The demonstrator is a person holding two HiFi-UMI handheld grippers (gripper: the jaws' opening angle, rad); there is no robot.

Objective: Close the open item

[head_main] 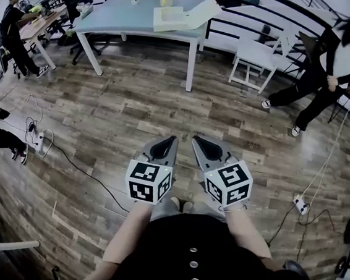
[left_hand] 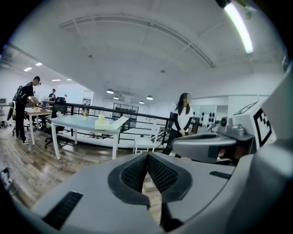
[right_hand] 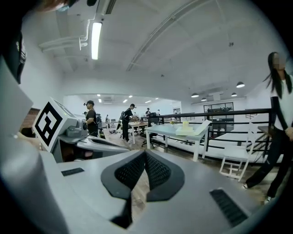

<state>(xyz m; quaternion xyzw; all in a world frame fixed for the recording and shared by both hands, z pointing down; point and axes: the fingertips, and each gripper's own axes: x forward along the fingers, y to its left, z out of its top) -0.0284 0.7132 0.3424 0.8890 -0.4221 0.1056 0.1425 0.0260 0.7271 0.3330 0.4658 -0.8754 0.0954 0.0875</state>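
An open pale box [head_main: 170,19] with its lid [head_main: 204,10] tilted back lies on the light blue table [head_main: 122,19] far ahead. The left gripper view shows the box [left_hand: 104,123] small at left; in the right gripper view the box [right_hand: 187,130] sits right of centre. I hold both grippers close to my body, over the wood floor and well short of the table. My left gripper [head_main: 172,140] is shut and holds nothing, its pads [left_hand: 137,171] meeting at the tip. My right gripper [head_main: 195,139] is shut too, with its pads [right_hand: 155,170] together and empty.
A white chair [head_main: 258,55] stands right of the table by a black railing [head_main: 280,23]. A person in white and black [head_main: 331,72] moves at the right; another person [head_main: 12,32] stands by a wooden desk at left. Power strips and cables [head_main: 38,140] lie on the floor.
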